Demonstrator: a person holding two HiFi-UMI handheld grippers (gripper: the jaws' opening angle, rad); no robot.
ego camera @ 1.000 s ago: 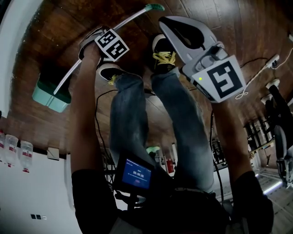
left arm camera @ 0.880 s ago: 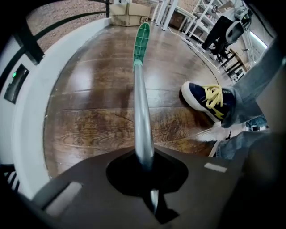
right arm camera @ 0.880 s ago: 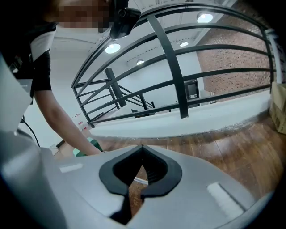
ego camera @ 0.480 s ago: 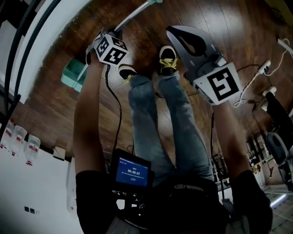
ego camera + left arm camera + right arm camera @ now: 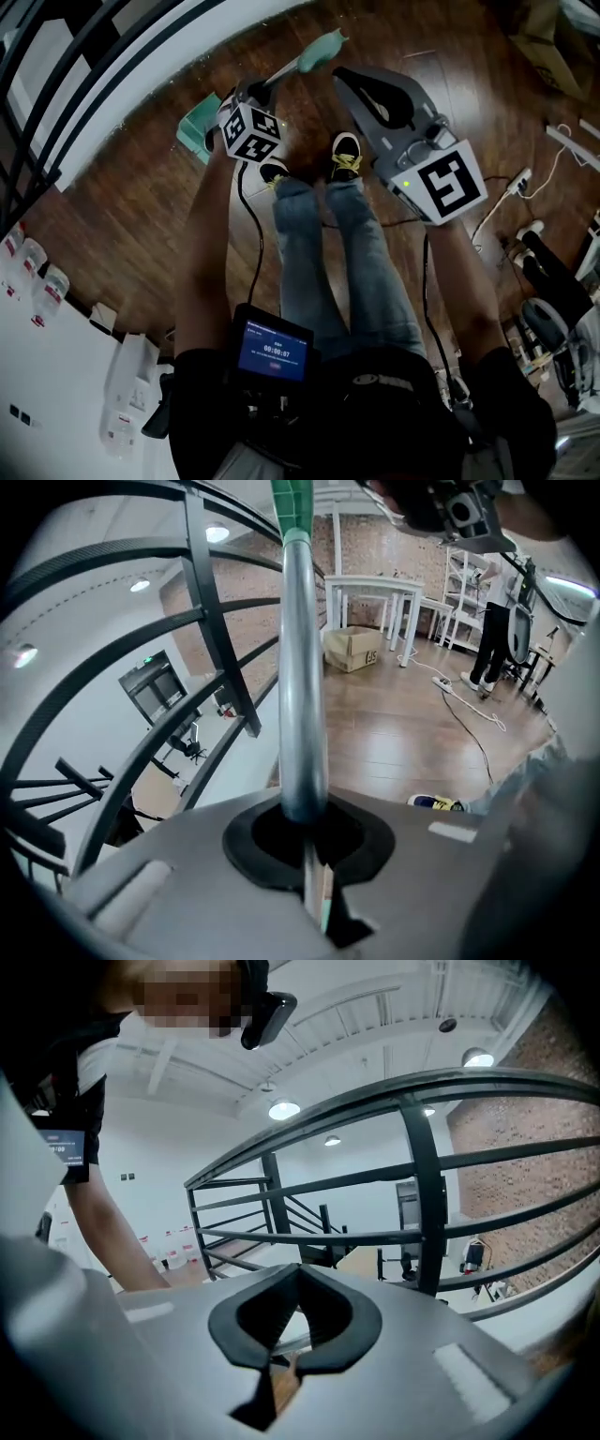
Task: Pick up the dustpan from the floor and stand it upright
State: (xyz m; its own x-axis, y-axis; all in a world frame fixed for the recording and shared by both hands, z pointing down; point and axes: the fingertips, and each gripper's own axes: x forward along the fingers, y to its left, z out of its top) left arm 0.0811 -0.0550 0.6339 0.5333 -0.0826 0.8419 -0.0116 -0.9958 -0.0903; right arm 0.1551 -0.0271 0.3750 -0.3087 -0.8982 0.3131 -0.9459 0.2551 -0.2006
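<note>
The dustpan has a teal pan (image 5: 197, 131), a long silver pole (image 5: 286, 73) and a teal grip (image 5: 322, 47). In the head view my left gripper (image 5: 251, 98) is shut on the pole, with the pan hanging below and to its left above the wooden floor. In the left gripper view the pole (image 5: 302, 667) rises straight out of the round gap in my left gripper (image 5: 305, 841) to the teal grip (image 5: 292, 503). My right gripper (image 5: 345, 75) is raised beside it on the right, shut with nothing in it. Its jaws (image 5: 295, 1321) point at the railing.
A black stair railing (image 5: 84, 84) curves along the upper left, close to the dustpan. My two shoes (image 5: 345, 155) stand on the floor below the grippers. A power strip with cables (image 5: 520, 178) lies at the right. A cardboard box (image 5: 352, 647), white tables (image 5: 375, 592) and a standing person (image 5: 492, 621) are farther off.
Both grippers have come up from the floor. The dustpan rose with the left gripper, its pan swinging in from the far left toward my feet and its pole standing steeper.
</note>
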